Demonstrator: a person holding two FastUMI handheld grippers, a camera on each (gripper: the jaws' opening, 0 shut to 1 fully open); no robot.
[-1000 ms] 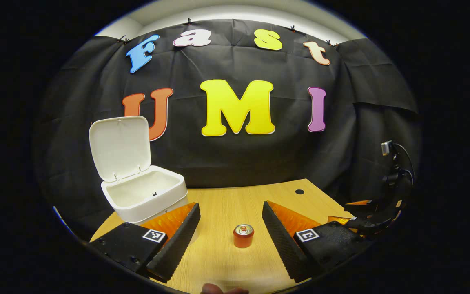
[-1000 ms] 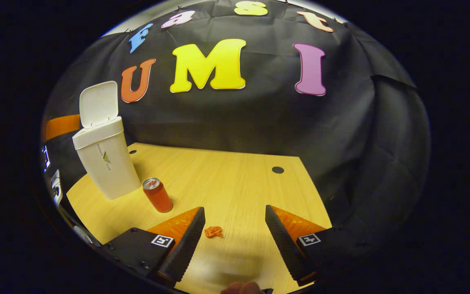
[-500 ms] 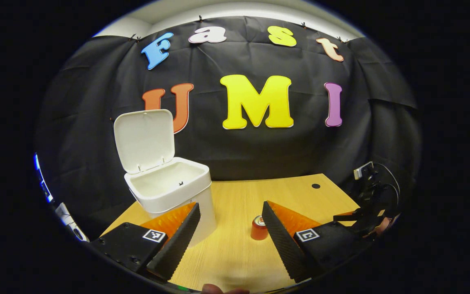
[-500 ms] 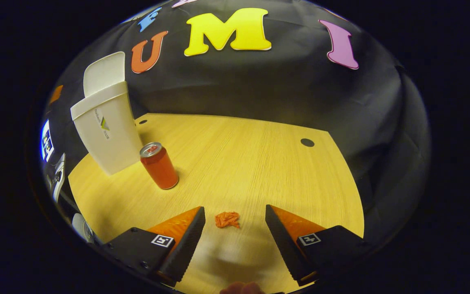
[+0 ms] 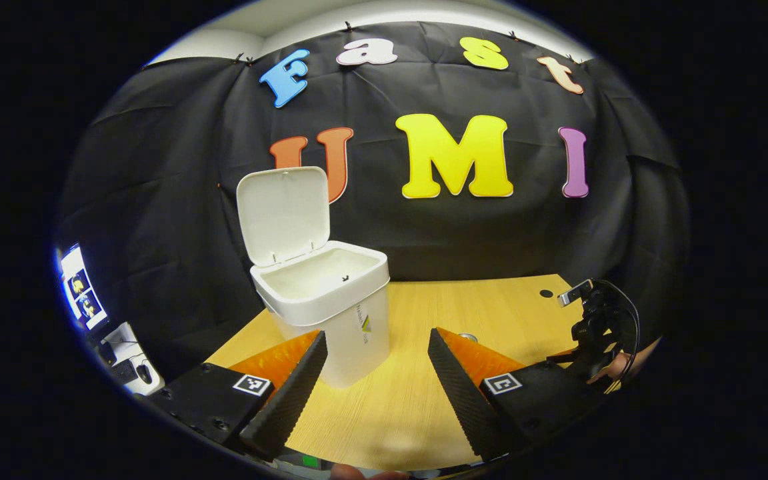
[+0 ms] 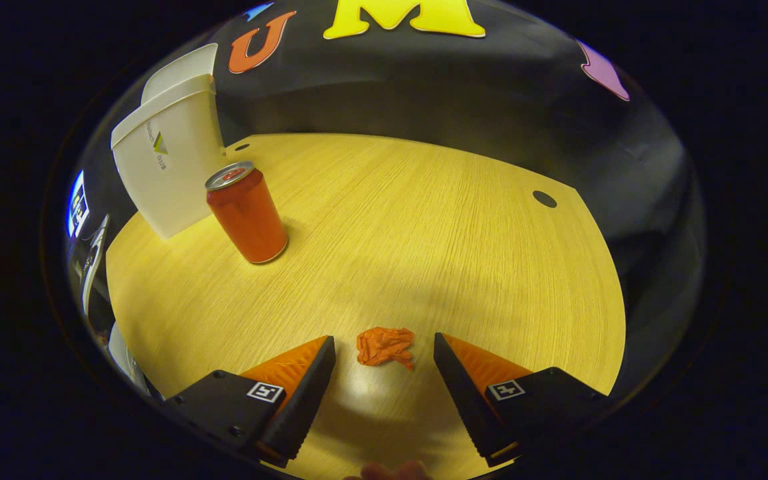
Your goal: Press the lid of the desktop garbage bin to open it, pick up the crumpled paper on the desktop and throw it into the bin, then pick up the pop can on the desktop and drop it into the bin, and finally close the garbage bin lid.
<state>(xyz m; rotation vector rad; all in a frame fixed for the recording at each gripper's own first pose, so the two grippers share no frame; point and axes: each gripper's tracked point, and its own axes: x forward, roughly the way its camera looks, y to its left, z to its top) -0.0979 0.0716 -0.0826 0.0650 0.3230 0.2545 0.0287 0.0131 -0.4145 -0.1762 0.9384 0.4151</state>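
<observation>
Item 1, crumpled paper (image 6: 385, 347): one piece, orange, lying on the wooden desktop (image 6: 424, 220). It sits between the fingertips of the right gripper (image 6: 384, 350), nearer the tips than the finger bases, touching neither finger. The right gripper's fingers are spread apart and grasp nothing.

Item 2, pop can (image 6: 247, 215): one, red with a silver top, standing upright on the desktop well ahead and to the left of the right gripper, just beside the bin. In the left gripper view only its top rim (image 5: 468, 337) peeks over that gripper's right-hand finger.

Item 3, garbage bin (image 5: 331, 313): one, white, standing on the desktop with its lid (image 5: 284, 215) swung up and open, the inside showing pale. It stands just beyond the left-hand finger of the left gripper (image 5: 377, 347), not between the fingers. The left gripper's fingers are likewise spread and hold nothing. In the right gripper view the bin (image 6: 169, 170) stands at the far left.

Markings: a small logo with a line of print on the bin's side, too small to read. Each finger block carries one square black-and-white marker.

Also noted: the right gripper (image 5: 594, 333), seen from the left gripper view, low over the desktop's right edge.
</observation>
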